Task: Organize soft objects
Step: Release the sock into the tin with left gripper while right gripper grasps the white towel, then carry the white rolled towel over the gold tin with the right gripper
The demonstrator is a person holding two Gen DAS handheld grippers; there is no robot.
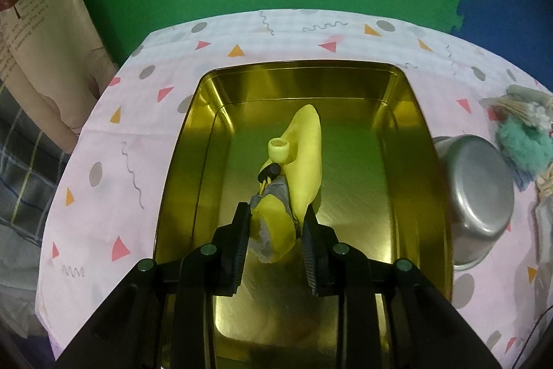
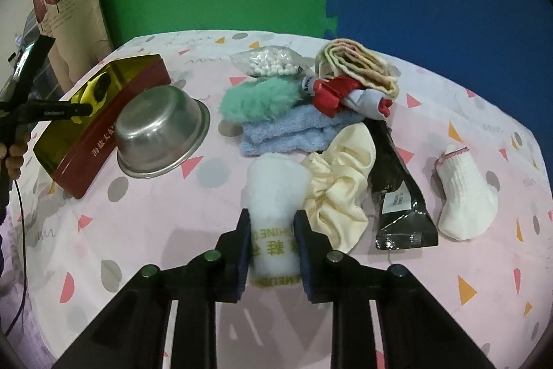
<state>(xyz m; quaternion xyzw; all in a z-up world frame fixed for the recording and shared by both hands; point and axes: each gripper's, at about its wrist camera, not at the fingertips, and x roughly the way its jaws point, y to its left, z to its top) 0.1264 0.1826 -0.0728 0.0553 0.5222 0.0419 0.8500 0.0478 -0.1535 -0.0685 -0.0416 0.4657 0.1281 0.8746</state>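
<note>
My left gripper [image 1: 275,213] is shut on a yellow and grey soft toy [image 1: 274,232] and holds it inside the gold metal tin [image 1: 179,168]; a long yellow part of the toy [image 1: 307,158] reaches toward the tin's far end. My right gripper [image 2: 272,218] is shut on a white plastic-wrapped packet with gold lettering [image 2: 274,210] on the pink tablecloth. Beyond it lie a cream scrunchie [image 2: 340,192], a blue towel [image 2: 287,132], a green fluffy item [image 2: 257,101], a white knitted sock [image 2: 466,196] and a striped folded cloth [image 2: 359,64].
An upturned steel bowl [image 2: 160,130] sits between the tin [image 2: 93,140] and the pile; it also shows right of the tin in the left wrist view [image 1: 480,196]. A black packet [image 2: 397,189], a bag of white balls [image 2: 273,61] and a red-white cloth [image 2: 345,95] lie in the pile.
</note>
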